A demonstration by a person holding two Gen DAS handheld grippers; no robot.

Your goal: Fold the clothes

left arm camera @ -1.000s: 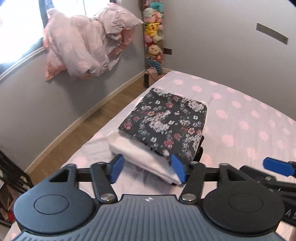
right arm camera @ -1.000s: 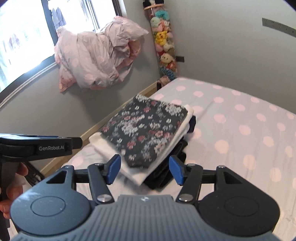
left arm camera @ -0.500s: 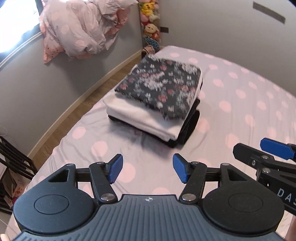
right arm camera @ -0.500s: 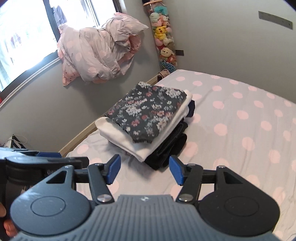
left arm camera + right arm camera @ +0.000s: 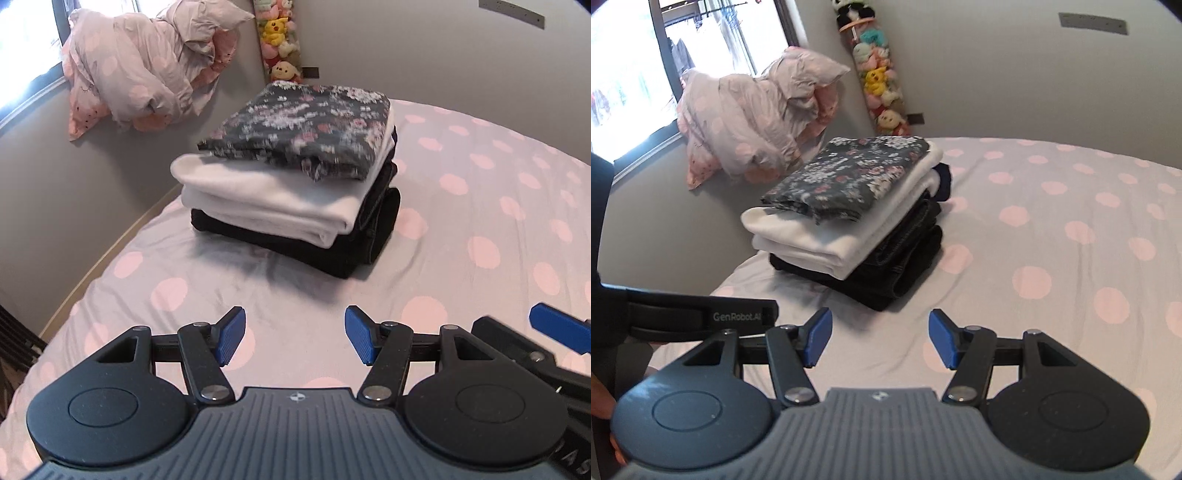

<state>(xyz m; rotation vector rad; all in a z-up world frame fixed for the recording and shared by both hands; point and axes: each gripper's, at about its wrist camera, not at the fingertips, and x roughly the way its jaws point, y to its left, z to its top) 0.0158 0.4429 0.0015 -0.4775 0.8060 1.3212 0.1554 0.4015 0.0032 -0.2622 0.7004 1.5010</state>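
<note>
Bed [image 5: 480,221] fills most of both views: grey sheet with pink dots, a few wrinkles near the clothes.

Bundled duvet [image 5: 147,74], pink-dotted, sits up at the window sill against the grey wall, well apart from the stack. Column of plush toys [image 5: 879,85] hangs in the room corner behind the bed.

Folded stack [image 5: 295,184] sits on the bed near its left edge, ahead of both grippers and apart from them. Bottom: black garment [image 5: 332,251], denim-looking seams visible from the right wrist view. Middle: white garment [image 5: 266,199], folded over twice. Top: dark floral piece [image 5: 306,125], lying a bit skewed, front corner overhanging the white layer.

Left gripper [image 5: 294,339]: jaws wide apart, nothing between the blue pads, only sheet below. Right gripper [image 5: 880,338]: same, jaws spread, empty. The two are side by side; each shows at the edge of the other's view.

Bit of a hand [image 5: 602,398] visible at the left edge of the right wrist view.
</note>
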